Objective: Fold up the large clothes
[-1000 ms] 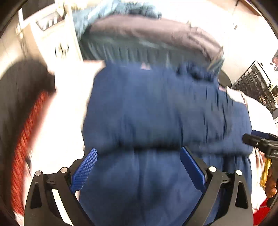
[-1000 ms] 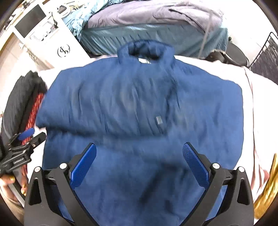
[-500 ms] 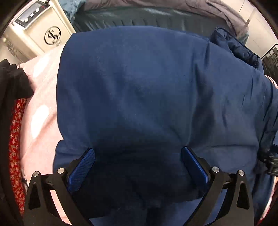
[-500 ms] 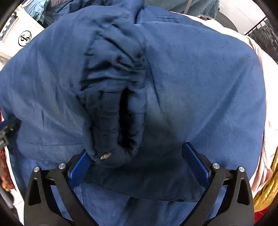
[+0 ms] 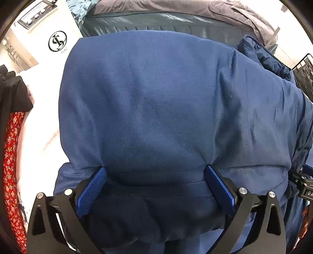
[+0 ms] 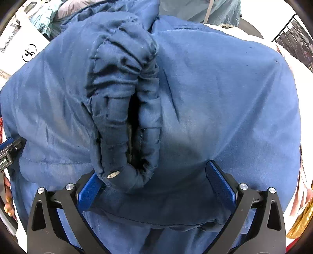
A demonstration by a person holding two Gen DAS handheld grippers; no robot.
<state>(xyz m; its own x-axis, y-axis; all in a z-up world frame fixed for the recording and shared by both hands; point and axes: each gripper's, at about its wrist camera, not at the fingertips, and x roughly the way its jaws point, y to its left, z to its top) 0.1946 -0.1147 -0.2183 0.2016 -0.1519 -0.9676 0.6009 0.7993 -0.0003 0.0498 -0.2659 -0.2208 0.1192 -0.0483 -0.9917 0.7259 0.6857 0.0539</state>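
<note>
A large blue padded jacket [image 5: 166, 101] fills both views, folded over on itself on a pale pink sheet [image 5: 39, 127]. My left gripper [image 5: 155, 172] is open, and the thick folded edge bulges between its wide-apart blue pads [image 5: 92, 191]. In the right wrist view a bunched, puckered cuff or collar [image 6: 125, 117] lies on top of the jacket [image 6: 225, 97], its end resting against the left pad [image 6: 89, 192]. My right gripper [image 6: 152, 171] is open around that fold. Each gripper shows at the edge of the other's view, the right one [image 5: 303, 185] and the left one [image 6: 9, 150].
A white appliance with a round logo [image 5: 57, 41] stands at the back left, beside a bed with teal and grey covers [image 5: 176, 17]. A black wire rack [image 5: 305, 72] is at the right. Black [image 5: 11, 91] and red floral cloth [image 5: 11, 166] lie left; gold fabric [image 6: 301, 220] right.
A second ago the jacket lay flat with its collar showing. It is now folded over, and both grippers have come in close against the fold. Their fingers have stayed wide apart.
</note>
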